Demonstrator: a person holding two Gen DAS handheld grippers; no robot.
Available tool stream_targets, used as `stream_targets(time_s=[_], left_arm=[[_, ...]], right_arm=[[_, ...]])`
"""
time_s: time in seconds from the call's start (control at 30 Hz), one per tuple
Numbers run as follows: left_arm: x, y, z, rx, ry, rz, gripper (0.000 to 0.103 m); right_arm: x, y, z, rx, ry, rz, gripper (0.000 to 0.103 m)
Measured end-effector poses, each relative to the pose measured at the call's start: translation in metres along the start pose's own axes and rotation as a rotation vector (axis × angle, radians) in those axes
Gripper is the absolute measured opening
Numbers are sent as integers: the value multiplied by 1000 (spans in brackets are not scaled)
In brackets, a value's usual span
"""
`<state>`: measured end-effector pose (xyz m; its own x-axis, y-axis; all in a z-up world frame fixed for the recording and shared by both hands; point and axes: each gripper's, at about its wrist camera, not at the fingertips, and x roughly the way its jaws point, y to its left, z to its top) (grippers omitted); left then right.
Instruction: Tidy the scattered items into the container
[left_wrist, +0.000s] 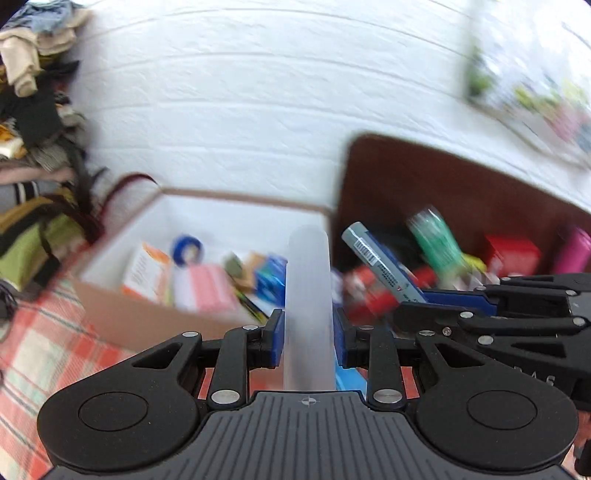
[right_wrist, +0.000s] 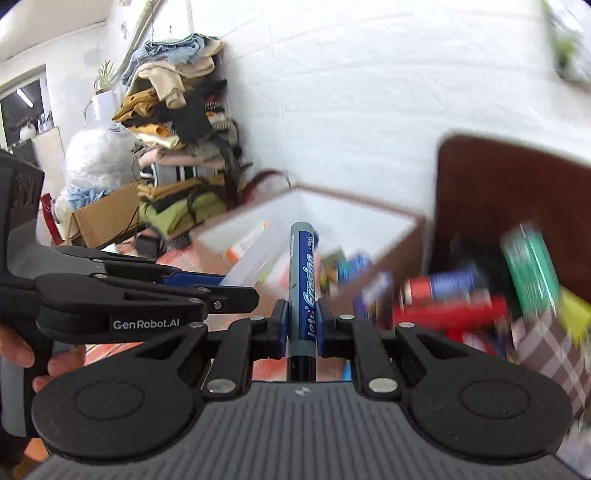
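Left wrist: my left claw (left_wrist: 308, 332) pinches a frosted translucent plastic tube (left_wrist: 307, 295), my right claw (right_wrist: 301, 328) a blue-grey marker (right_wrist: 303, 280); either might slip short of the white-lined cardboard box (left_wrist: 110, 314).

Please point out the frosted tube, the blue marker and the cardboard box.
frosted tube (left_wrist: 308, 295), left wrist view, middle of its body
blue marker (right_wrist: 304, 288), right wrist view, printed barrel
cardboard box (left_wrist: 147, 317), left wrist view, near outer wall

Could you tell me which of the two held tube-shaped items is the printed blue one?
The marker in the right gripper: blue-grey with white lettering. The left gripper holds a plain, frosted translucent tube with no print.
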<state>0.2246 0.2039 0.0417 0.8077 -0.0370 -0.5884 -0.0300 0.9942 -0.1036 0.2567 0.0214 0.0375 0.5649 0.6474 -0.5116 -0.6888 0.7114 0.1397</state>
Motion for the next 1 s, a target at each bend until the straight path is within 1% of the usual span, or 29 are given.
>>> stream_targets(time_s=[0.1,0.2,0.3,0.47,0.5,0.53,0.57,0.6,0.63,0.67,0.7,0.73,0.77,0.8,0.87,0.93,0.97,1.0], left_arm=[[27,22,26,-18,8,41,25],[60,41,40,-39,35,69,25],[93,56,43,-47,65,97,26],[125,77,34,-101,108,86,26],[129,80,33,-101,105,87,29],[132,82,32,-101,101,89,44],[134,85,31,-100,97,100,51],[134,88,30,-107,94,123,69],[133,91,29,-119,92,149,77],[131,95,27,-131,82,154,87],[127,99,25,-144,68,144,87],[123,102,24,-157,65,130,87],[119,104,22,-170,67,113,87],[116,104,20,-173,74,112,87],[108,99,15,-157,94,140,88],[96,86,7,-92,75,171,89],[88,80,3,-55,59,187,89],[79,75,0,-37,48,208,94]], right_arm=[[34,0,24,1,-5,-7,17],[71,-2,36,6,11,-10,17],[107,-5,38,12,47,-37,17],[146,-17,31,56,89,-37,17],[152,-18,30,60,94,-37,18],[158,-19,29,56,95,-35,19],[162,-20,28,50,94,-33,19],[164,-21,27,47,91,-39,23],[164,-22,27,46,88,-51,27],[162,-23,26,48,75,-65,40],[158,-26,24,56,58,-78,60],[153,-28,23,69,48,-90,69],[149,-30,22,85,45,-92,71],[144,-31,20,100,42,-88,71],[132,-31,14,124,42,-64,71],[119,-29,8,140,41,-38,79],[112,-26,4,142,35,-27,89],[104,-24,1,149,33,-23,96]])
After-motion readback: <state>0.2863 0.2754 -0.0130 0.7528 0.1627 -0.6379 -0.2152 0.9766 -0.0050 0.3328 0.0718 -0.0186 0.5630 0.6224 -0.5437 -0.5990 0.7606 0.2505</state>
